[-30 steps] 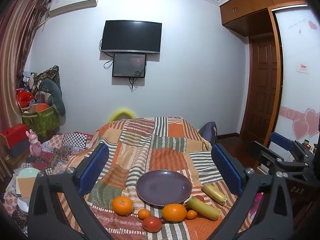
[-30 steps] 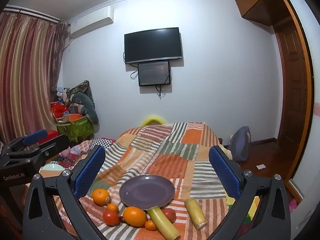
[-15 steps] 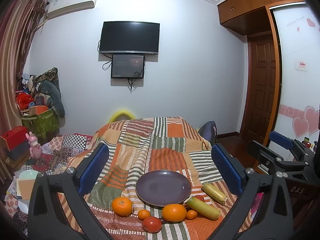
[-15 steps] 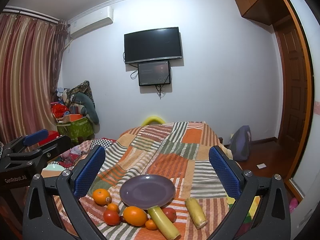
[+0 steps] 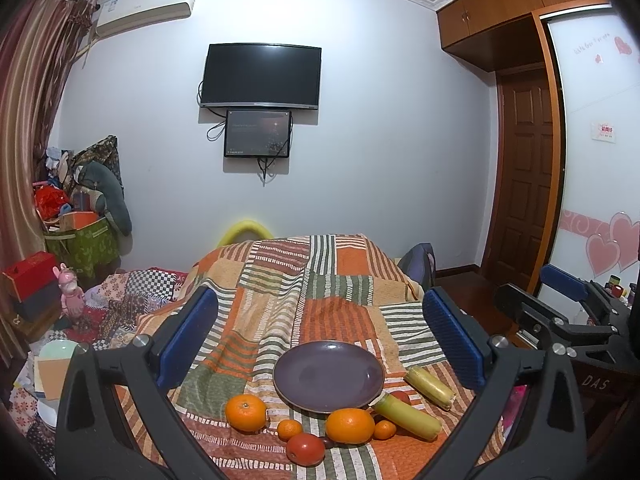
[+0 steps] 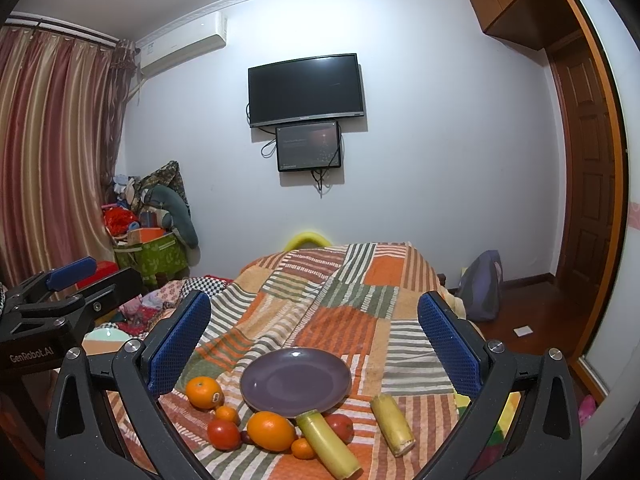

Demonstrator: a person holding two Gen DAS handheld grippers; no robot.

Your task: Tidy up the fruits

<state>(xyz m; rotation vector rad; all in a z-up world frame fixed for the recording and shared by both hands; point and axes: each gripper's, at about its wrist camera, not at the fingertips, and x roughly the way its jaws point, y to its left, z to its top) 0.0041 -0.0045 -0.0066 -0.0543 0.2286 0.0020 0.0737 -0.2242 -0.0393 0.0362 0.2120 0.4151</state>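
An empty purple plate point(image 5: 329, 375) point(image 6: 295, 381) sits on a striped patchwork cloth point(image 5: 280, 304). In front of it lie two large oranges point(image 5: 245, 412) point(image 5: 350, 426), two small oranges point(image 5: 290, 429) point(image 5: 385, 429), a red tomato point(image 5: 306, 449), a second red fruit point(image 6: 340, 426) half hidden behind a yellow-green cylinder point(image 5: 408, 416), and a yellow cylinder point(image 5: 429, 387). My left gripper point(image 5: 320, 340) is open and empty, held above and short of the fruit. My right gripper point(image 6: 314, 340) is open and empty, likewise above the fruit.
The right gripper's body shows at the right edge of the left wrist view point(image 5: 560, 320); the left gripper's body shows at the left of the right wrist view point(image 6: 60, 312). Clutter and a green box point(image 5: 82, 246) stand at the left. A door point(image 5: 524, 184) is at the right.
Both views have shifted very slightly; the grippers stay open and the fruit has not moved.
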